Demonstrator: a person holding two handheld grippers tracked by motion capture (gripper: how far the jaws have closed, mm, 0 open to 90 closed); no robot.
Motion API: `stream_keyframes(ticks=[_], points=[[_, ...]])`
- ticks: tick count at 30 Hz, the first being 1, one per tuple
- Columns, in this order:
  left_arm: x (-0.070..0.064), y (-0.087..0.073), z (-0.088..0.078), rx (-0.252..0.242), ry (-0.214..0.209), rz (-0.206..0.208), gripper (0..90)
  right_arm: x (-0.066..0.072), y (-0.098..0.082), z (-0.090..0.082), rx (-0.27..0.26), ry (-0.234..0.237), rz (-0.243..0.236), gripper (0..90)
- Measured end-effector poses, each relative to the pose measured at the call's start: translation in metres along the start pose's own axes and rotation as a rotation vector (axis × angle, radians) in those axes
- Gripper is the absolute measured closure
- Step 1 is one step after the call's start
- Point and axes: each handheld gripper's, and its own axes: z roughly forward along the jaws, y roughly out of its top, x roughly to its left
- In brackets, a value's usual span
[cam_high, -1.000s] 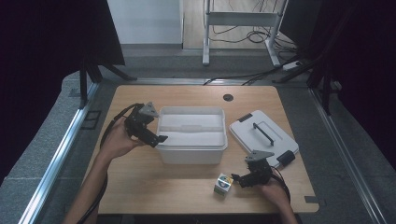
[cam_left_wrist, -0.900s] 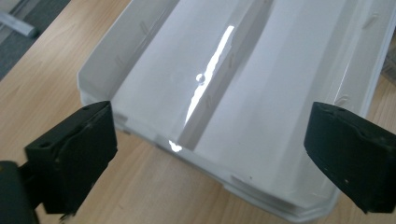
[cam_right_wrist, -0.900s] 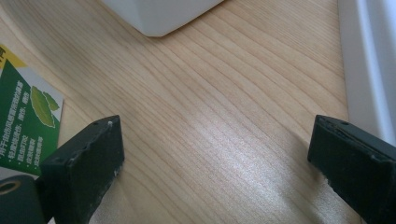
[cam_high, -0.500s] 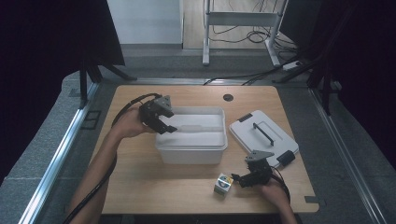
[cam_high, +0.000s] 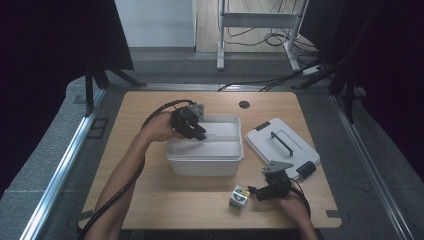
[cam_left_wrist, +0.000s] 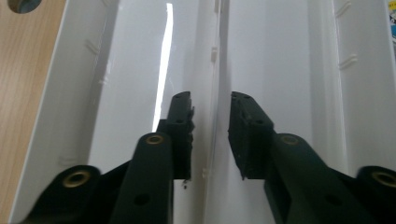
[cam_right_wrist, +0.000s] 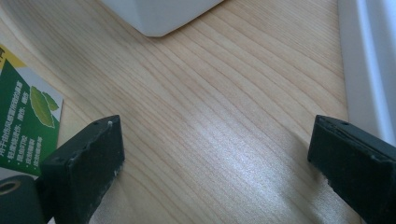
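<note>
Left gripper (cam_high: 192, 127) is sitting over the bin (cam_high: 205, 162) now, having slid in from its left, fingers just closing to a narrow gap on nothing. One white bin mid-table (cam_high: 150, 205), one lid (cam_high: 282, 147), one small box (cam_high: 239, 196). Right gripper (cam_high: 257, 191) is lying beside the box, fingers wide.

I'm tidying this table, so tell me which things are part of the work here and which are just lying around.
In use:
- white bin, its rim between the left tool jaws
- small carton by the open right tool
- white lid, probably the bin's

Lying about:
- small black object beside the lid
</note>
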Motion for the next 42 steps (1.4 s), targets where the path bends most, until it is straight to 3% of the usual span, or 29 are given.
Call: stream_keyframes(ticks=[7,10,19,23,25,27,35,42], points=[[0.003,0.006,0.011,0.044,-0.038,0.041,88.3,0.0,0.0,0.0,0.0,0.0,0.0,3.2],[0.003,0.008,0.012,0.05,-0.039,0.076,89.0,0.0,0.0,0.0,0.0,-0.001,0.0,3.2],[0.003,0.01,0.009,0.03,-0.034,0.1,89.3,0.0,0.0,0.0,-0.001,-0.001,0.001,3.2],[0.002,0.015,0.003,0.027,-0.02,0.115,89.4,0.0,0.0,0.0,0.0,-0.003,0.0,3.2],[0.001,0.019,-0.007,0.002,-0.011,0.112,89.3,0.0,0.0,0.0,0.0,-0.004,-0.002,3.2],[0.0,0.022,-0.015,-0.018,-0.005,0.099,89.3,0.0,0.0,0.0,-0.002,-0.005,-0.002,3.3],[-0.005,0.019,-0.031,-0.007,0.052,0.051,89.2,0.0,0.0,0.0,0.0,-0.007,0.001,3.3],[-0.001,-0.008,-0.049,-0.005,0.122,-0.074,89.2,0.0,0.0,0.0,-0.002,-0.007,0.0,3.3]])
